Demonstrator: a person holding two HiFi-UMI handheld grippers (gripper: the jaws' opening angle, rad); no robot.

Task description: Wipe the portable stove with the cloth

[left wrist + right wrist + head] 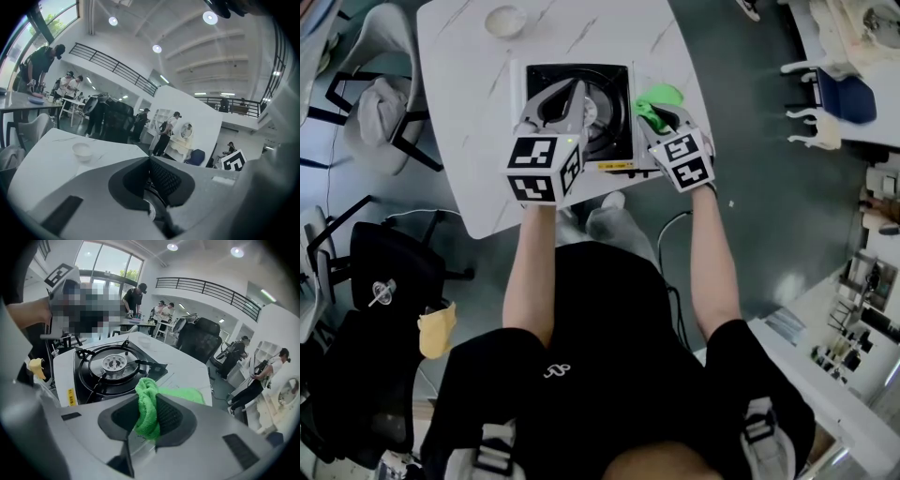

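The right gripper (149, 405) is clamped on a bunched fold of the green cloth (183, 393). The rest of the cloth trails ahead of the jaws at the 3 o'clock side of the portable stove (89, 380), on or just above the white surface (469, 112). No wiping contact with the stove top shows yet. The left gripper (150, 161) hovers over the burner with its jaws together and nothing between them, so it is not bracing the stove body. A small bowl (504, 21) sits well apart at the stove's 11 o'clock.

Likely trouble from here:
- The cloth is held only by a narrow fold. If it is dragged across the raised pan-support prongs, the pile could snag and the cloth could pull out of the jaws
- The stove looks light and the surface looks smooth. A sideways wipe from 3 o'clock may push the stove toward 9 o'clock, since nothing holds it in place
- The loose end could bunch up, so a jaw tip rather than cloth scrapes the stove's black top
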